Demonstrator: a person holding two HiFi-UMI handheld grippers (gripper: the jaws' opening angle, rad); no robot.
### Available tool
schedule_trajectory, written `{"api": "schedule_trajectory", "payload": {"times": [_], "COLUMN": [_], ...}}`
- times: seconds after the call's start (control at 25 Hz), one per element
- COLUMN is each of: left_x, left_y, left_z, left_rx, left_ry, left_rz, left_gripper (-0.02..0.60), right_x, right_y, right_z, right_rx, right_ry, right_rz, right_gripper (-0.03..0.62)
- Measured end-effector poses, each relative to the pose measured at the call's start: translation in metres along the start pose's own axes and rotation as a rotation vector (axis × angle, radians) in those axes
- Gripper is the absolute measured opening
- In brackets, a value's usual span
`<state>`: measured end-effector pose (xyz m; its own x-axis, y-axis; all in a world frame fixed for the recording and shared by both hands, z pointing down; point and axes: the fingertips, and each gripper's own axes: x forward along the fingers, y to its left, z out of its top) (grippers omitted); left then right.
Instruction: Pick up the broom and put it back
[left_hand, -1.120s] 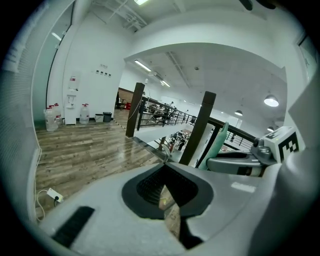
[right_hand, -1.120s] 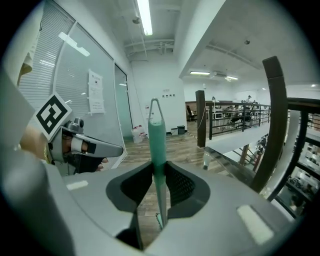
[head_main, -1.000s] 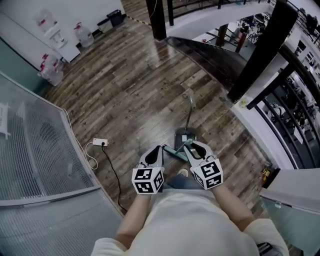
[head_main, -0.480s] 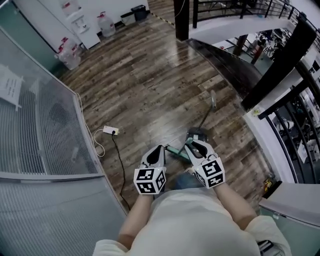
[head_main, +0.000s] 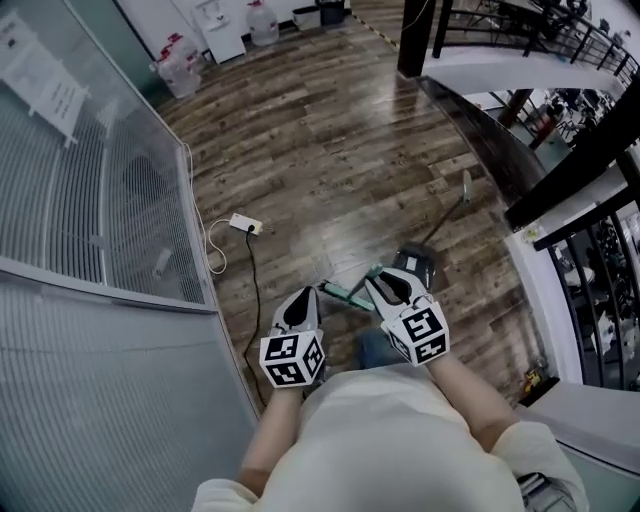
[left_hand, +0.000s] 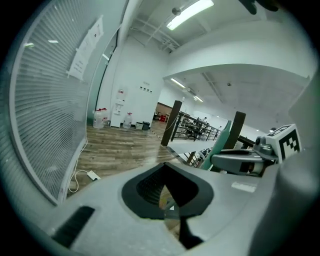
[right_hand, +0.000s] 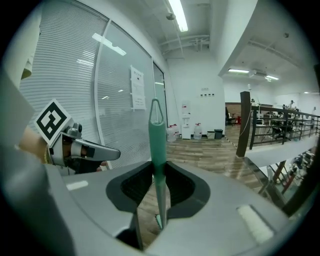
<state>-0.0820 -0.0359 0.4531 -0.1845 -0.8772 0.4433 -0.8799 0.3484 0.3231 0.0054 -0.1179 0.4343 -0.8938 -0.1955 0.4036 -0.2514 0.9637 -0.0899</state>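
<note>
Right gripper view — broom handle (right_hand: 156, 131) upright, clamped inside the right gripper (right_hand: 159, 172).

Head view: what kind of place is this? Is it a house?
Not a house. It is most likely an office building, on an upper floor. Clues: the long frosted glass wall with a notice, the water dispenser with spare bottles, and the black railing overlooking a lower floor.

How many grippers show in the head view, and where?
2. The left gripper, low centre-left, is empty; the right gripper, beside it, is shut on the teal broom handle.
</note>
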Motion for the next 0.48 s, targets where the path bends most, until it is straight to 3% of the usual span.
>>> {"api": "schedule_trajectory", "payload": {"times": [0.48], "left_x": [-0.129], "left_y": [0.105], "left_z": [-0.036], "left_rx": [-0.130], "left_ry": [-0.097], "left_rz": [0.228], "left_gripper": [0.003], "right_x": [0.041], "right_y": [0.155], "right_z": [-0.004], "right_rx": [-0.111], "right_ry": [0.032], "right_rz": [0.242], "right_gripper": [0.091]}}
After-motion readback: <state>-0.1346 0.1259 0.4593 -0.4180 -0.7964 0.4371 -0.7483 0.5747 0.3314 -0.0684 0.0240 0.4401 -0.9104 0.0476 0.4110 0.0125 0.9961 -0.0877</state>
